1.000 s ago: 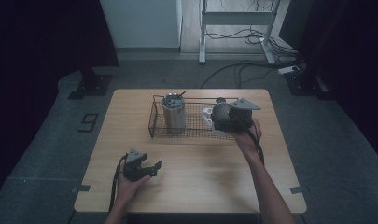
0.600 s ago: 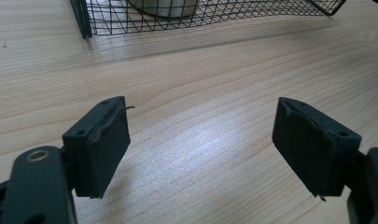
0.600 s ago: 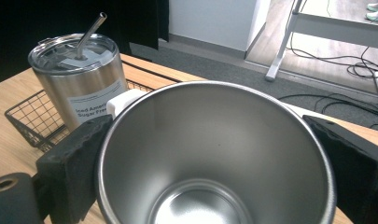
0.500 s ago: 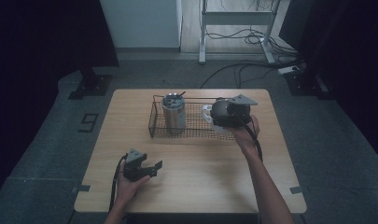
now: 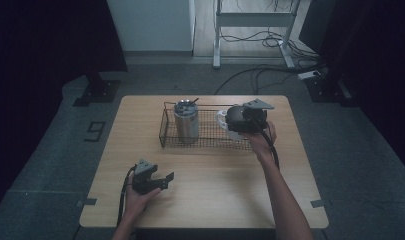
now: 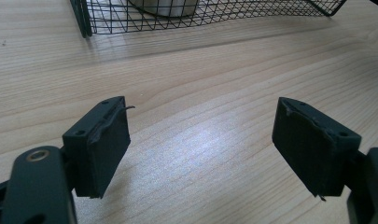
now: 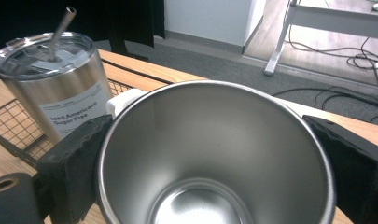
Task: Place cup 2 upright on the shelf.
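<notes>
steel cup point(image 7: 214, 154) clamped in your right gripper point(image 5: 240, 120) over the wire basket's point(image 5: 210, 141) right end.
your left gripper point(image 5: 162, 181) rests wide open and empty on the table point(image 5: 215, 200), near the tumbler point(image 5: 186, 120).

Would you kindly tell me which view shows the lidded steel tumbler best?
The right gripper view: the tumbler is close, with lid, straw and label visible. The high view shows it small, upright in the wire basket. The left gripper view shows just its base.
</notes>
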The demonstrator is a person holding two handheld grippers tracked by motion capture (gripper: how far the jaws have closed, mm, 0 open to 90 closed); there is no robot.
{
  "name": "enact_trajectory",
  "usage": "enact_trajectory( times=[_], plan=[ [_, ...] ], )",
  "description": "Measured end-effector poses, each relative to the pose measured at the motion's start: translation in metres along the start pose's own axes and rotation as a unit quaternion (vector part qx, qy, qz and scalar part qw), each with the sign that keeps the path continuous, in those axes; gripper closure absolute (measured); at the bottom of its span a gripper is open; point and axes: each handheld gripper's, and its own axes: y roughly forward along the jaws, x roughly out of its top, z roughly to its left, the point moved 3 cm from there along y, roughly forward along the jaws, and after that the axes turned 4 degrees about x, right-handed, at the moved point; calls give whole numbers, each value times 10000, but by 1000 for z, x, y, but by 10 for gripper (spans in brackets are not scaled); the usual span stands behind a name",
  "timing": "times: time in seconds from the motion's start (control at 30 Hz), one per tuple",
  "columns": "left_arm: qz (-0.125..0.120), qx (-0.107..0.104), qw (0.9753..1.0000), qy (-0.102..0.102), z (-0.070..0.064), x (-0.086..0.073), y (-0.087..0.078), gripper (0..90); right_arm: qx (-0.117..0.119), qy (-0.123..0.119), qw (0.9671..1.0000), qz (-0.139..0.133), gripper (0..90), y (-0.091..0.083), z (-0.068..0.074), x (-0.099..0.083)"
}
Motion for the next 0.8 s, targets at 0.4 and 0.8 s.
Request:
enact_trajectory(
  times=[0.4,0.8],
  plan=[
    [-21,-18,10000,-25,1,0,-1,192,-76,-21,9999,80,60,20,-5,5],
    [-18,-24,10000,-35,2,0,-2,192,-117,-12,9998,156,60,33,-10,6]
  ],
)
